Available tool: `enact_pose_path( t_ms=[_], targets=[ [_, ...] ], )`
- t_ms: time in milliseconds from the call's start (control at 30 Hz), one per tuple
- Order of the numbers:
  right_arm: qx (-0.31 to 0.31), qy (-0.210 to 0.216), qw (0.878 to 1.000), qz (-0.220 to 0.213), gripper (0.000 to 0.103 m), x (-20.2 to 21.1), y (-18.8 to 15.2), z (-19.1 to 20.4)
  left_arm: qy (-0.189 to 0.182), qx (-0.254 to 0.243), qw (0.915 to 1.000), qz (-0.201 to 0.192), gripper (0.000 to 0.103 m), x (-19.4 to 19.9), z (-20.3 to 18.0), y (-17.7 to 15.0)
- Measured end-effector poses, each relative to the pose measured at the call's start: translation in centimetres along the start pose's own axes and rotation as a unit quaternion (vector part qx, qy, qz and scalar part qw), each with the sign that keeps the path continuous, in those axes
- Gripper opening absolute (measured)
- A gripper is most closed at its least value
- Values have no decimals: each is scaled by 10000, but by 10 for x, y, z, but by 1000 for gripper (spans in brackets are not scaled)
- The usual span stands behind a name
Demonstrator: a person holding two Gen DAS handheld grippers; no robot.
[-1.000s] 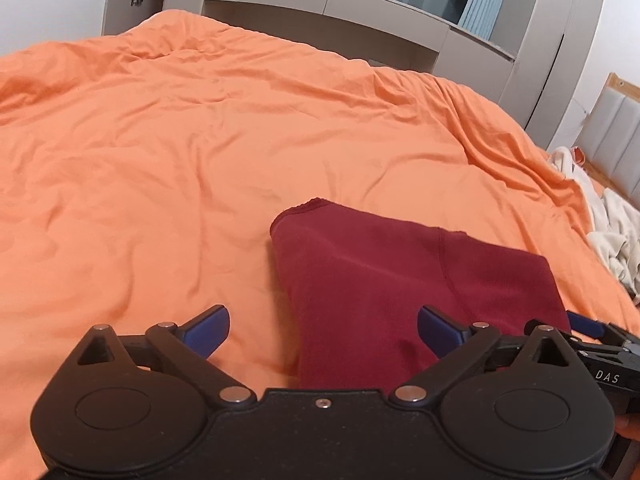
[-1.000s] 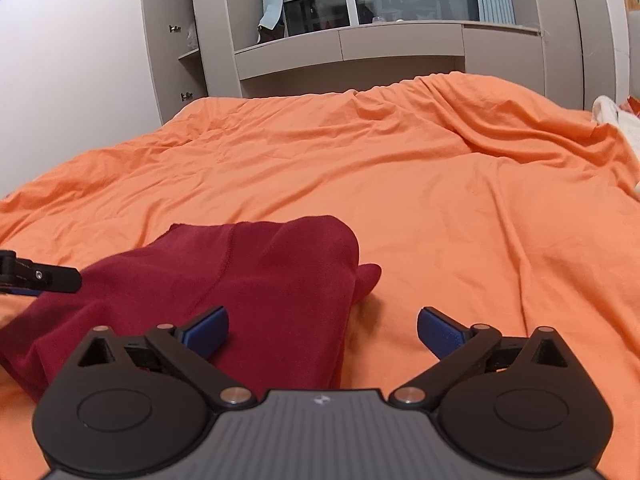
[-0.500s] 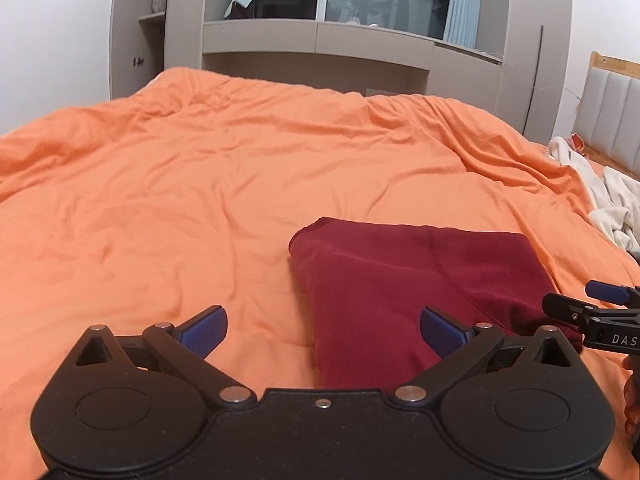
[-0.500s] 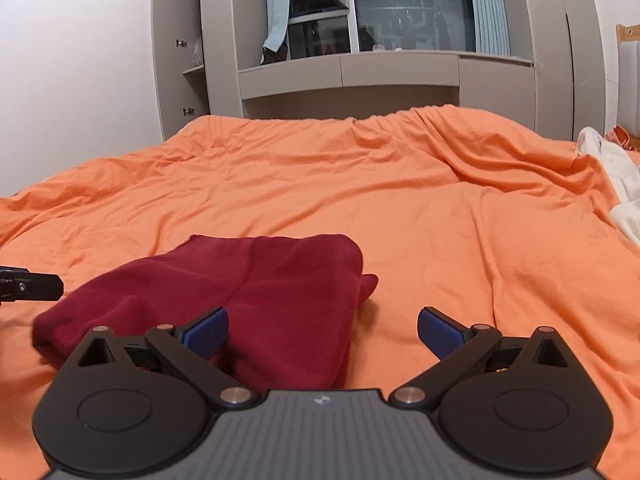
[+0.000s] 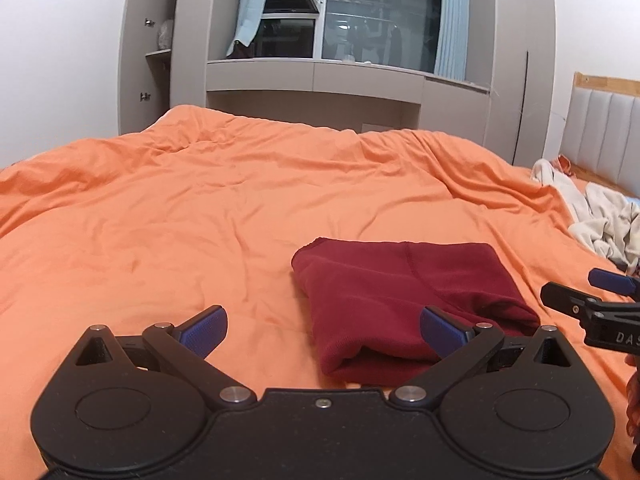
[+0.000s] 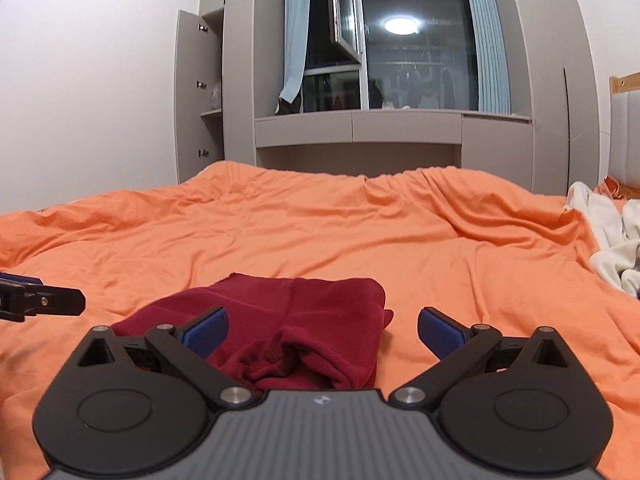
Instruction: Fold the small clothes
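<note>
Claws first: the left claw (image 5: 323,326) stands wide apart, its blue pads (image 5: 204,329) gripping nothing. One pad hangs over bare orange bedspread (image 5: 200,208); the other sits in front of the near right part of the red garment (image 5: 400,292), and contact there cannot be judged. The right claw (image 6: 322,330) is likewise spread wide and empty, its pads (image 6: 206,330) flanking the near end of the same garment (image 6: 304,328) without clamping it.

The garment lies folded into a compact bundle on the bed, near both claws, with its open folded edges facing the cameras. It rests flat on the bedspread, which is wrinkled throughout.

In the left wrist view, the right claw's tips (image 5: 588,300) appear at the right edge, just beside the garment and apart from it. In the right wrist view, the left claw's tip (image 6: 44,300) shows at the left edge, also clear of the cloth.

A heap of pale clothes (image 5: 600,216) lies well apart, at the far right of the bed. A grey cabinet unit (image 6: 360,128) and a window (image 6: 416,48) stand beyond the bed.
</note>
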State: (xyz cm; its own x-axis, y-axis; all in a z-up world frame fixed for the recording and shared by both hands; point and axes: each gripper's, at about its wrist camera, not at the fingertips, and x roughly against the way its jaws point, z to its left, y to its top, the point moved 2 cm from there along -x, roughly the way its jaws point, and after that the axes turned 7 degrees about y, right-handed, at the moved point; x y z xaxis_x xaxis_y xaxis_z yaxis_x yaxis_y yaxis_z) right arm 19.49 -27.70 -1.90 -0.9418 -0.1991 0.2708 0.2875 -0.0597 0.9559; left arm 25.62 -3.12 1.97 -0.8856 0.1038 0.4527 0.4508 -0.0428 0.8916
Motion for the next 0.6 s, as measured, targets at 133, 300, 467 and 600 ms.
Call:
enact_pose_path(
  t_ms=[133, 300, 467, 600],
  targets=[
    [48, -22, 9999, -157, 103, 22, -1, 7, -57, 253, 9997, -34, 102, 16, 2, -7],
    [-54, -111, 9993, -354, 103, 52, -4, 12, -29, 369, 9993, -107, 102, 36, 6, -20],
    [-10, -266, 9981, -550, 103, 81, -15, 20, 70, 267, 9994, -198, 102, 55, 8, -35],
    [-7, -396, 9969, -676, 103, 104, -30, 26, 125, 240, 9993, -273, 102, 72, 9, -47]
  ],
)
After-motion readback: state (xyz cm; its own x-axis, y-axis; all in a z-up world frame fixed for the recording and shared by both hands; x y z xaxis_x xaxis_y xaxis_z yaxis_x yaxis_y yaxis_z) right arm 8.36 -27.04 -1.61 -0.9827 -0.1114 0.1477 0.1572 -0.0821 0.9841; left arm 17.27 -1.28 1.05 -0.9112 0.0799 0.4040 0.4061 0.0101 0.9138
